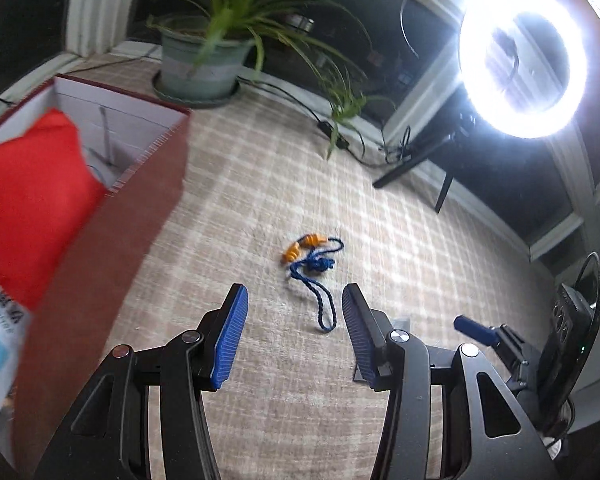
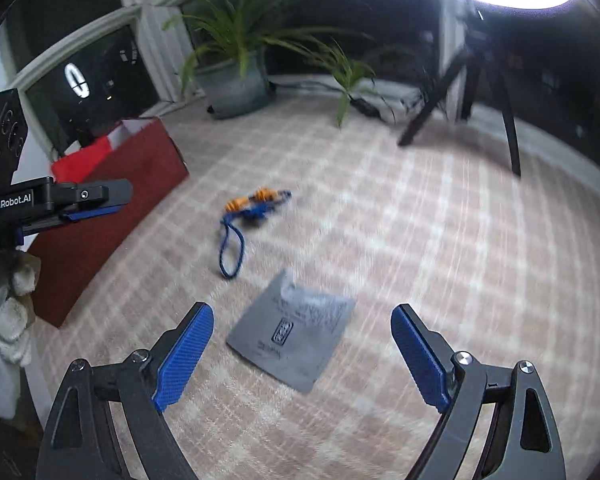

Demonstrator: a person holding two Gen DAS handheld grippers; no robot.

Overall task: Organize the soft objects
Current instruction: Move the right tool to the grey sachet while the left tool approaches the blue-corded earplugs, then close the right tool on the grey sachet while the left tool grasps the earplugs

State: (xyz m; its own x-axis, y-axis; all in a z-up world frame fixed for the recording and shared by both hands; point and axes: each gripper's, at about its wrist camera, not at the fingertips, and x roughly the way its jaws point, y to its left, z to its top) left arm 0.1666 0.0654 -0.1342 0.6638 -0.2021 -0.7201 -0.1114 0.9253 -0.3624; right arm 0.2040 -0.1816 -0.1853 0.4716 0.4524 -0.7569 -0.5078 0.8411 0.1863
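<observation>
The left gripper (image 1: pixel 294 300), jaws wide and empty, reads "GenRobot.AI" in the right view's left edge. The right gripper (image 2: pixel 302 316) gapes empty over a grey packet (image 2: pixel 292 330), print unreadable. Corded earplugs (image 1: pixel 312 260) lie mid-frame on checked cloth (image 1: pixel 420 260); the red box (image 1: pixel 112 248) stands left.

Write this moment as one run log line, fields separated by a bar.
left gripper open, empty | right gripper open, above grey packet | corded earplugs on carpet | red box at left
</observation>
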